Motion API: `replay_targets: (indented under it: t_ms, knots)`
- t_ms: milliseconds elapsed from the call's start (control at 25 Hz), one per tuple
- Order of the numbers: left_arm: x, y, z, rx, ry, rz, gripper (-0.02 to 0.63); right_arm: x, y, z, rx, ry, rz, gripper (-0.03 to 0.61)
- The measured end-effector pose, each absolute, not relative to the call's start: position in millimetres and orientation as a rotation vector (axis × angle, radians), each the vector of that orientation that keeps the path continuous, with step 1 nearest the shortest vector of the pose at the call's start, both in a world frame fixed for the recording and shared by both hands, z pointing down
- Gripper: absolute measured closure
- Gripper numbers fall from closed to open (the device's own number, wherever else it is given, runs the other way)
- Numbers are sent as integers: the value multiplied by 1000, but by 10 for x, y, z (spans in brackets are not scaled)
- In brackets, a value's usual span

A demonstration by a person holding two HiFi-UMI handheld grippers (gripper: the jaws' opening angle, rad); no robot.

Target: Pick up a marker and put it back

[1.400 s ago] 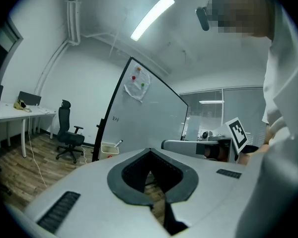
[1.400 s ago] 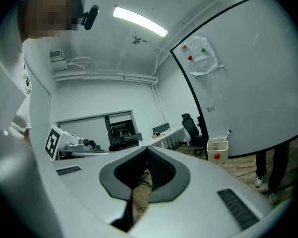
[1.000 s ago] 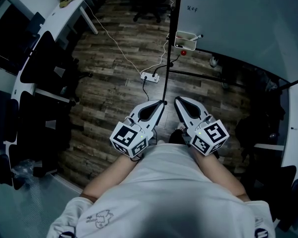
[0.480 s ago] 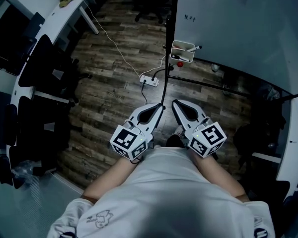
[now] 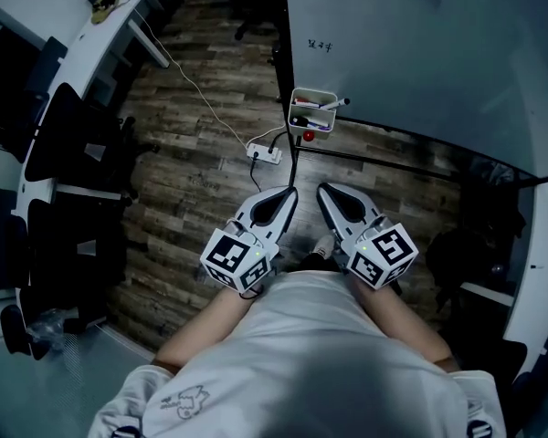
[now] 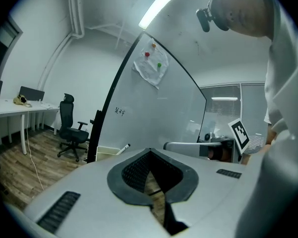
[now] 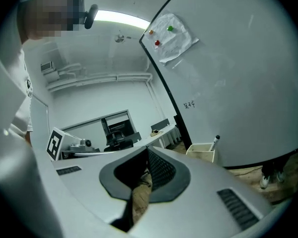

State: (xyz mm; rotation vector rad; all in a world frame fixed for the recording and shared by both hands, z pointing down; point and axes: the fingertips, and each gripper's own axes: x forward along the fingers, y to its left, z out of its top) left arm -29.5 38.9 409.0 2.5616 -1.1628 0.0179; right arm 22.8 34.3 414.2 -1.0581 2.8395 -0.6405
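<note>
Tray (image 5: pixel 331 115) nearer, left hand-held gripper (image 5: pixel 291 192), right hand-held gripper (image 5: pixel 322 189) closed empty, board writing (image 5: pixel 321 46) illegible

You're in an office. A long white tabletop (image 5: pixel 73 39) curves along the upper left of the head view, with dark swivel chairs (image 5: pixel 59 135) beside it. A big whiteboard (image 5: pixel 420 53) fills the upper right, with a tray (image 5: pixel 313 91) of markers (image 5: pixel 332 104) at its edge. A power strip (image 5: pixel 264 154) lies on the wood-plank floor (image 5: pixel 201 181).
</note>
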Motion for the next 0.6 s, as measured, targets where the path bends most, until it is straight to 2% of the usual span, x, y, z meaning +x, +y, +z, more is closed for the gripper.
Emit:
replay_targets:
  t_ms: [600]
  knots:
    - [-11,-13,3977,2554,-1203,-6,609,629,-93,4055,-1045,2822,-638,566]
